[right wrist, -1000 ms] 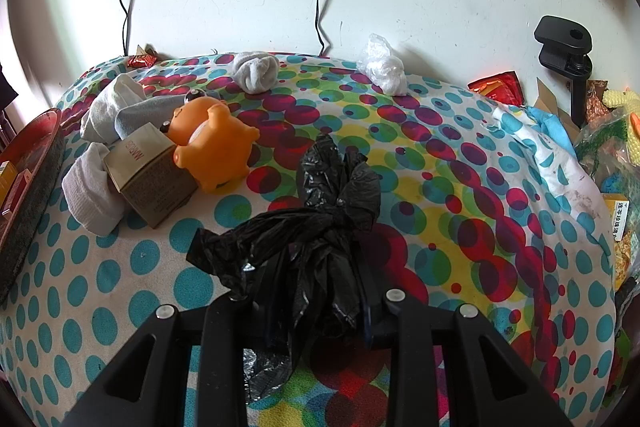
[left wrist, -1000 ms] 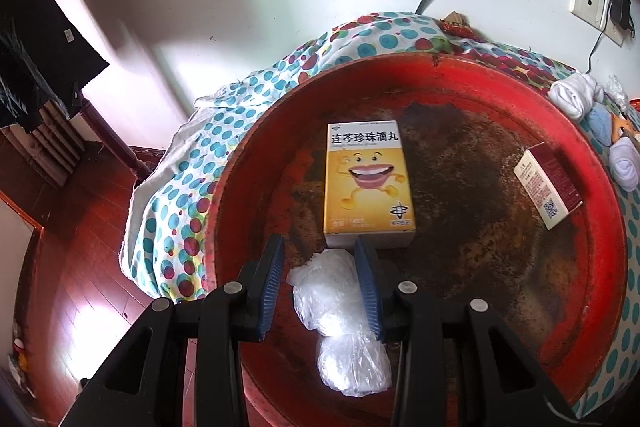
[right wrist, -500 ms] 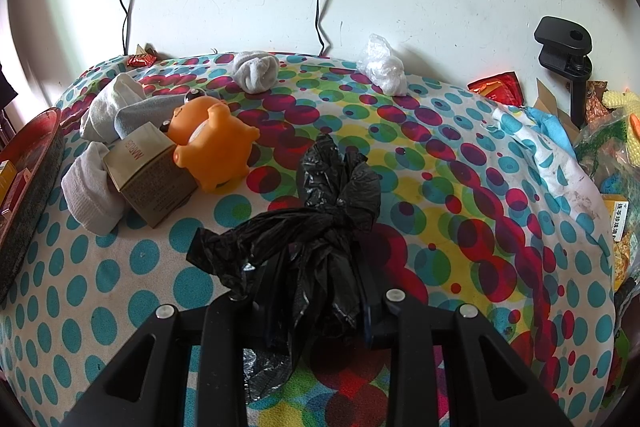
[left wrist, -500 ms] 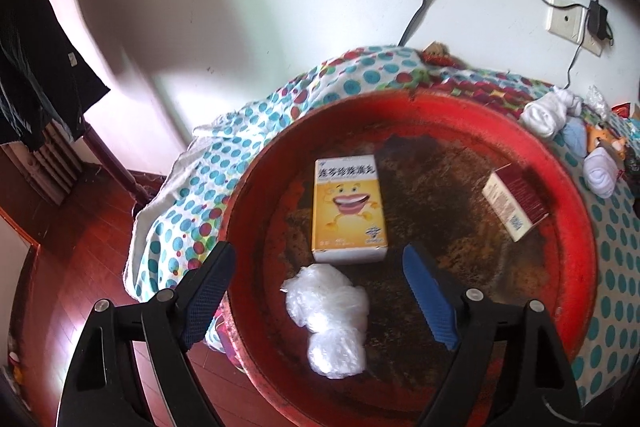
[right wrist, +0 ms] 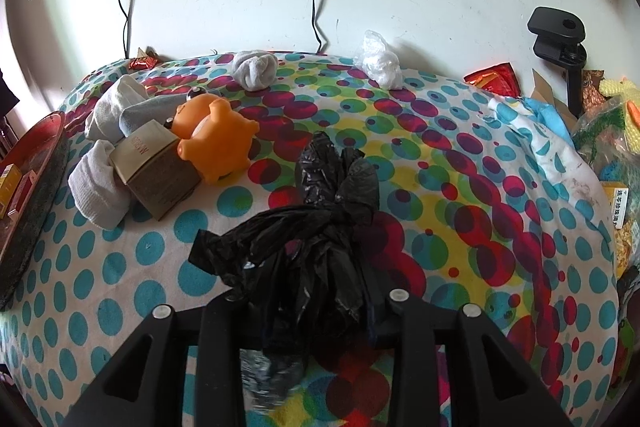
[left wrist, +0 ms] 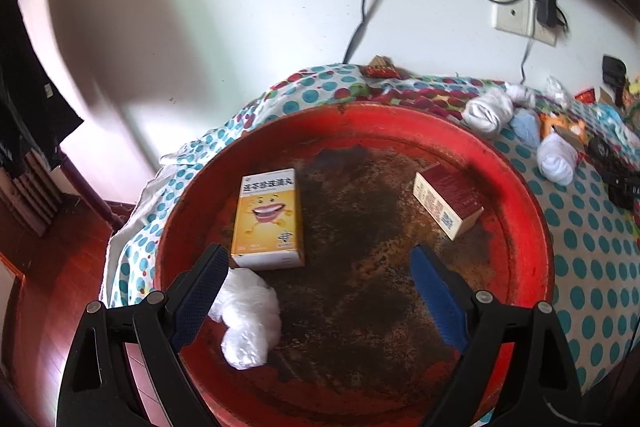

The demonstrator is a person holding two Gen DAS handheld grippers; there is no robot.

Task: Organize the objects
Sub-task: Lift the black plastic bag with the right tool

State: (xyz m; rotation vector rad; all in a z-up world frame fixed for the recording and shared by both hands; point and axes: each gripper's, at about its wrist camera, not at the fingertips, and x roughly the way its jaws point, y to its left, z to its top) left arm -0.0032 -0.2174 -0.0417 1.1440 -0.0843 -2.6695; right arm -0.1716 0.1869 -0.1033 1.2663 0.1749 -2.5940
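In the left wrist view a round red tray [left wrist: 532, 227] holds a yellow medicine box [left wrist: 269, 219], a dark red box [left wrist: 448, 205] and a crumpled white plastic bag [left wrist: 248, 319]. My left gripper [left wrist: 318, 291] is open and empty, raised above the tray, with the white bag by its left finger. In the right wrist view my right gripper [right wrist: 304, 307] is shut on a crumpled black plastic bag [right wrist: 316, 239] over the polka-dot cloth. The tray's edge [right wrist: 32, 195] shows at the far left.
On the cloth lie an orange toy [right wrist: 218, 139], a brown box [right wrist: 158, 171], white rolled socks [right wrist: 98, 191], a grey sock ball [right wrist: 256, 69] and a clear plastic bag [right wrist: 378, 61]. A black clamp [right wrist: 560, 39] and clutter stand at the right. Cables hang on the wall.
My left gripper opened, let go of the white plastic bag in the tray, and rose back from it. The right gripper has not moved.
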